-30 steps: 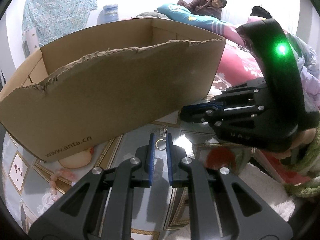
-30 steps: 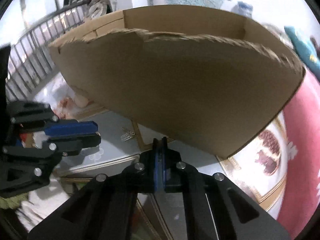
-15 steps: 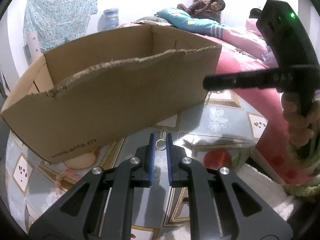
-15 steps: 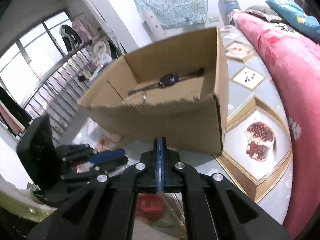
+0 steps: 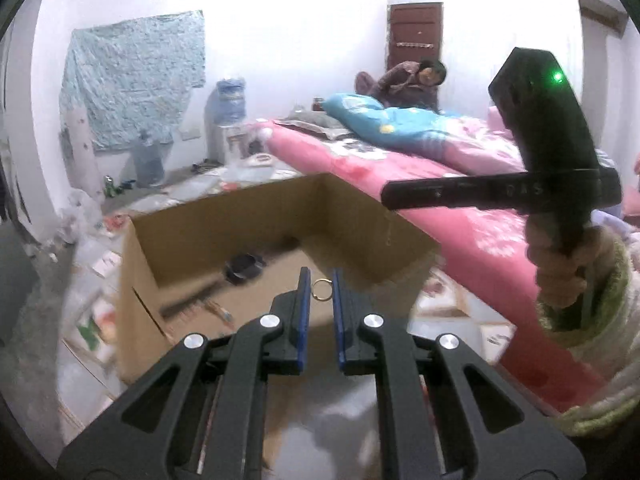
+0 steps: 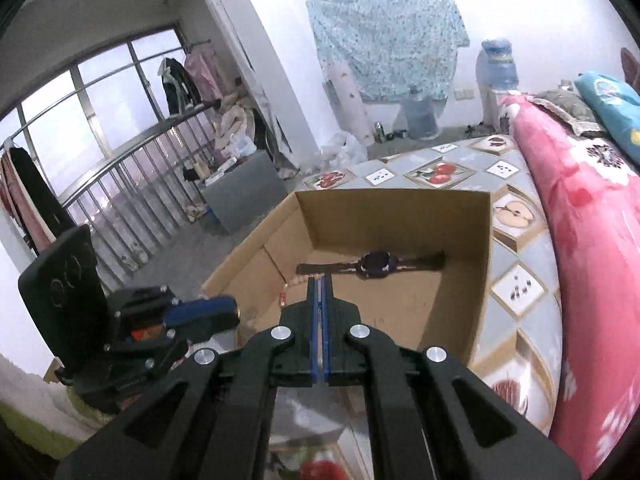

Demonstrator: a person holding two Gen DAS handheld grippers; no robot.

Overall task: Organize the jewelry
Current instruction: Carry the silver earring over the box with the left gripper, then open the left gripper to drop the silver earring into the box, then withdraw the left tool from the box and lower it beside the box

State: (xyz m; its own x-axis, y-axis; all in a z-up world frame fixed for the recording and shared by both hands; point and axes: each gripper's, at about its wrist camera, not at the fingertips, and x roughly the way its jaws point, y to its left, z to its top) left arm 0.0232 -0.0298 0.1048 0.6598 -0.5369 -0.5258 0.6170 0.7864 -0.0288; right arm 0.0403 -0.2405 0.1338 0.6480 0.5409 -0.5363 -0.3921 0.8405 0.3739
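Left wrist view: the left hand-held gripper (image 5: 320,290) pinches a small gold ring (image 5: 322,290) between its blue pads, above the near edge of an open cardboard box (image 5: 256,216). A dark watch (image 5: 244,265) lies on the box floor. The right hand-held gripper (image 5: 400,195) crosses the upper right, over a pink bed (image 5: 460,220).

Right wrist view: the right hand-held gripper (image 6: 319,292) is closed with nothing between its pads, over the box (image 6: 460,300), which stands on a fruit-patterned mat (image 6: 516,288). The watch (image 6: 376,263) lies along the far wall
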